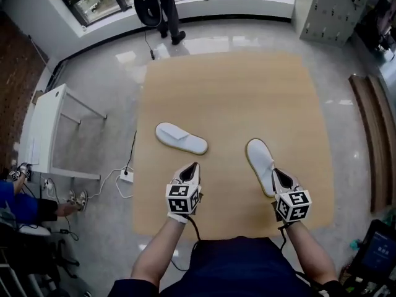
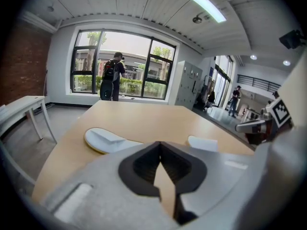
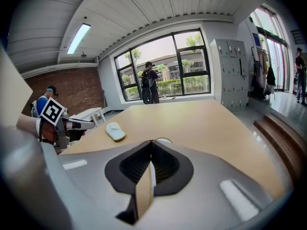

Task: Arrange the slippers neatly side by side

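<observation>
1. Left slipper [image 1: 181, 138]: lies on the table [image 1: 235, 85], long axis crosswise, just ahead of the left gripper [image 1: 194, 165], which is nearer; jaws pressed together, empty.
2. Right slipper [image 1: 260, 161]: long axis points away from the person, near end at the right gripper [image 1: 274, 171]; jaws together, pinching nothing.
3. Contact there cannot be made out.

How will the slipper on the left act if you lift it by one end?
The slipper looks thin and flat, so it would probably droop. It seems light and cloth-like, so a push would likely slide it across the smooth table, not roll it.
</observation>
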The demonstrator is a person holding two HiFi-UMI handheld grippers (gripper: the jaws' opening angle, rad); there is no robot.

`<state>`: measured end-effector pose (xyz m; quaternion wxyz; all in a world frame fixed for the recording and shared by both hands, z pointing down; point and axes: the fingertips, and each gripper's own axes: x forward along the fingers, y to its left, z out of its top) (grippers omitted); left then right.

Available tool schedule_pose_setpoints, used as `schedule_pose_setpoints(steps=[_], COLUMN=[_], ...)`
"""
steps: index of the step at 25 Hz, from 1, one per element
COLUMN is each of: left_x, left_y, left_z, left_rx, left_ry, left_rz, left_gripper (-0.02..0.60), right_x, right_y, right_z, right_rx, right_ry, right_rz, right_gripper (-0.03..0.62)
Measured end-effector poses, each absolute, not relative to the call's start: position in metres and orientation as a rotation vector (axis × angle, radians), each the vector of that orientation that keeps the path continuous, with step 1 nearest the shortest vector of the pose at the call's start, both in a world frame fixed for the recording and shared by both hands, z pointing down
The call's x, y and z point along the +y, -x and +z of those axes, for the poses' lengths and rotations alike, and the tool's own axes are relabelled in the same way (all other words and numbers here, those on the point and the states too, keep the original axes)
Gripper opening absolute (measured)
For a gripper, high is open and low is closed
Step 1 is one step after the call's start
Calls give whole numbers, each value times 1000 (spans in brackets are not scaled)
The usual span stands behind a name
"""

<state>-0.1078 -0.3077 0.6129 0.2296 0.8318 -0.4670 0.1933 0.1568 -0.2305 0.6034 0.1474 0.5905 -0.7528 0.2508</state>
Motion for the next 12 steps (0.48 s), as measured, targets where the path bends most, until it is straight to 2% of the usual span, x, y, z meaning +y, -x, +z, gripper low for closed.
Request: schedule_pose_setpoints(steps=[12], left_x=[-406], left_y=[131], left_z=[690], left_rx=[-1379], left_ry=[-2144], left_rz=[748], left_gripper=[5], right_x=[-265], right_y=[-137], right_z=[659], right_rx=[-2111], right_ry=[-1510], right_rz=[662], right_gripper=[11])
